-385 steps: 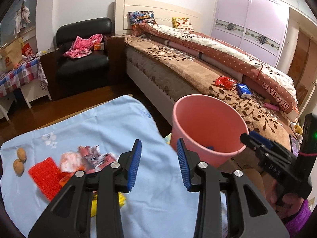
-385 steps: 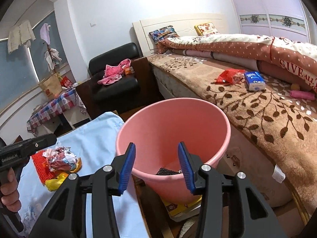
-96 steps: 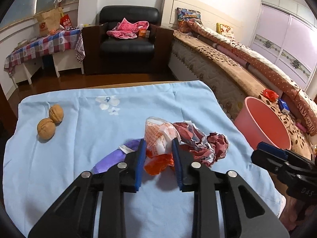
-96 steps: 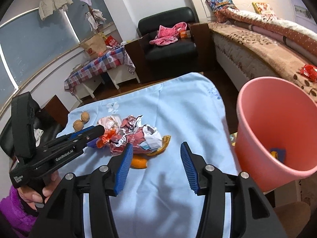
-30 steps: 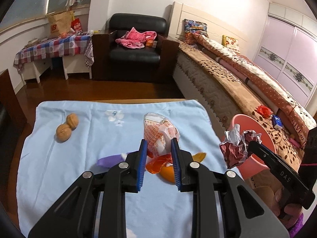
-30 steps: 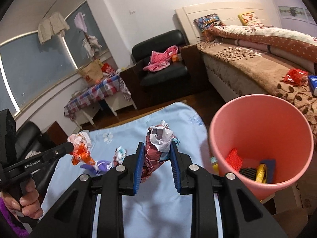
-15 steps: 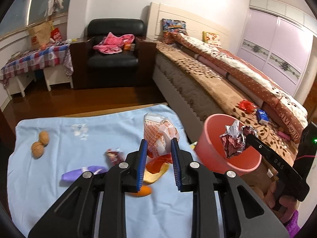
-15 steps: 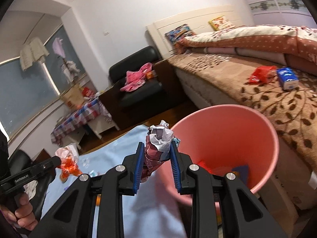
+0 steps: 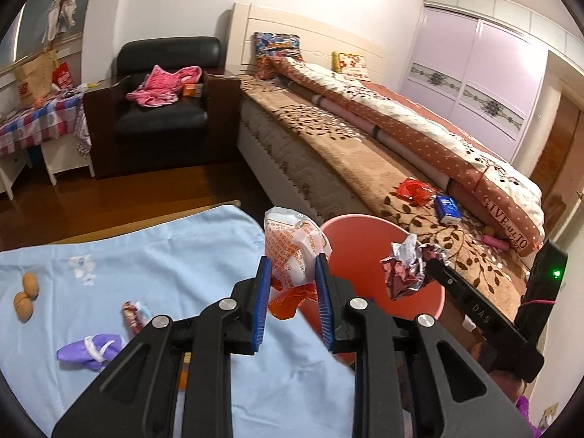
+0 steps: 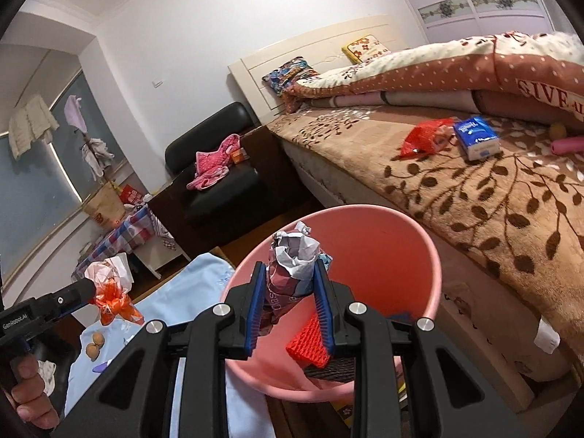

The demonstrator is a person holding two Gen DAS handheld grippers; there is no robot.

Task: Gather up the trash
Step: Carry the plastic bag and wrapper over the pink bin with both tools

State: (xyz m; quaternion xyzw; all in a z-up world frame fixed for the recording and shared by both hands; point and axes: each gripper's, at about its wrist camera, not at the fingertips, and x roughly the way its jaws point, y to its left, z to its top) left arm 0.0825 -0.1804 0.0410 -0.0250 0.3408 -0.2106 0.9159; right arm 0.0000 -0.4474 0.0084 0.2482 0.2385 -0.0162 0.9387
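Note:
My left gripper [image 9: 294, 270] is shut on a white and orange wrapper [image 9: 292, 248], held at the near left rim of the pink bin [image 9: 368, 226]. My right gripper [image 10: 288, 277] is shut on a crumpled dark red and white wrapper [image 10: 292, 259], which hangs over the pink bin [image 10: 379, 248]. Red mesh [image 10: 308, 339] and other trash lie in the bin's bottom. In the left wrist view the right gripper [image 9: 423, 266] with its wrapper [image 9: 405, 266] is above the bin's right side. The left gripper [image 10: 93, 288] shows at the left of the right wrist view.
A light blue cloth [image 9: 146, 255] covers the table, with two walnuts [image 9: 25, 294], a purple wrapper [image 9: 89, 346] and a small candy wrapper [image 9: 137, 312]. The bed [image 9: 365, 168] stands behind the bin with a red packet [image 9: 416, 189] and tissue pack [image 9: 449, 210].
Both grippers have swung right, away from the table and toward the bin, each still holding its wrapper. The right one now hangs over the bin's mouth.

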